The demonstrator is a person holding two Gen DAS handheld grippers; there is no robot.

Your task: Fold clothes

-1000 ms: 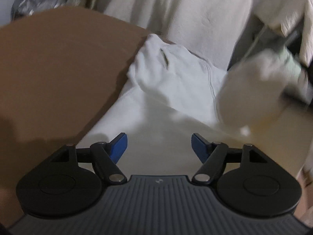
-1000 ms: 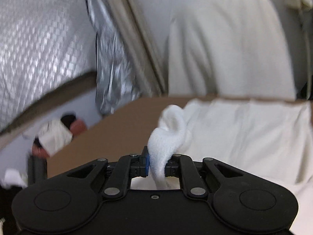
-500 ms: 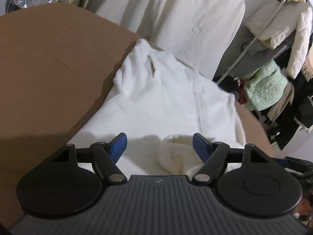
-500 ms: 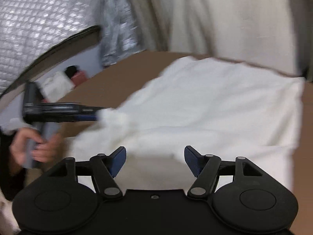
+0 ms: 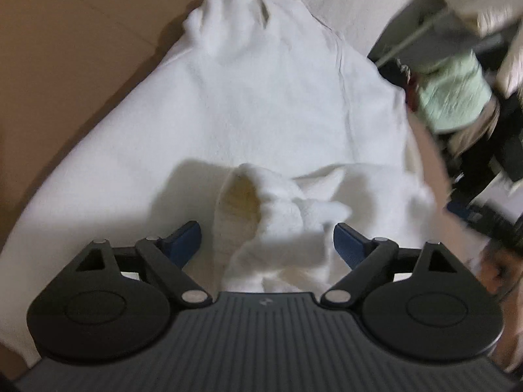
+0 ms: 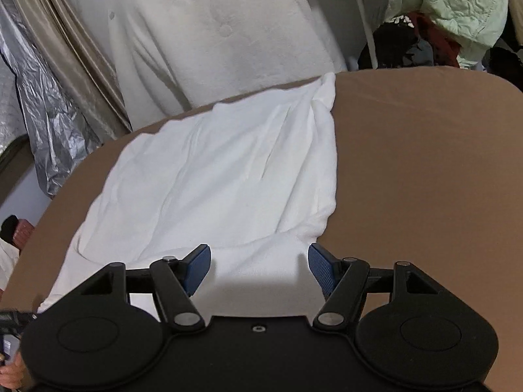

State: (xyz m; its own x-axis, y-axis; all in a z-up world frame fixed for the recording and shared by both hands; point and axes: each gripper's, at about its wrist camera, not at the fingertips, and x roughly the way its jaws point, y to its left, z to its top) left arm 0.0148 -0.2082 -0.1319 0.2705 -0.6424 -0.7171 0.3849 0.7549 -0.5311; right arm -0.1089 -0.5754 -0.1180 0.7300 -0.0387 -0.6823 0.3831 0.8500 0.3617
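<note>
A: Status of left hand-held gripper [image 5: 266, 233]?

B: Fingers spread wide, blue pads [image 5: 184, 236] apart, nothing pinched. Sleeve cuff [image 5: 258, 202] lay between them at lower centre of frame, open end facing up, not touching either pad as far as I could tell.

A: And the garment?

B: White sweater [image 5: 248, 104] lay flat on brown counter [image 5: 59, 32], filling centre of left wrist view, hood or collar end toward upper centre. Frame was blurred at right edge.

A: Right hand-held gripper [image 6: 258, 266]?

B: Also spread, pads clear of cloth, holding nothing. It sat at bottom centre of its frame, over near edge of the sweater [image 6: 222, 176], which ran from lower left up to upper centre. Bare counter [image 6: 425, 163] took the right half.

A: Surroundings?

B: Cream coat [image 6: 212, 32] hung behind counter, upper centre. Pale green jacket [image 6: 464, 3] upper right. Silver foil sheet [image 6: 49, 124] at left.
</note>
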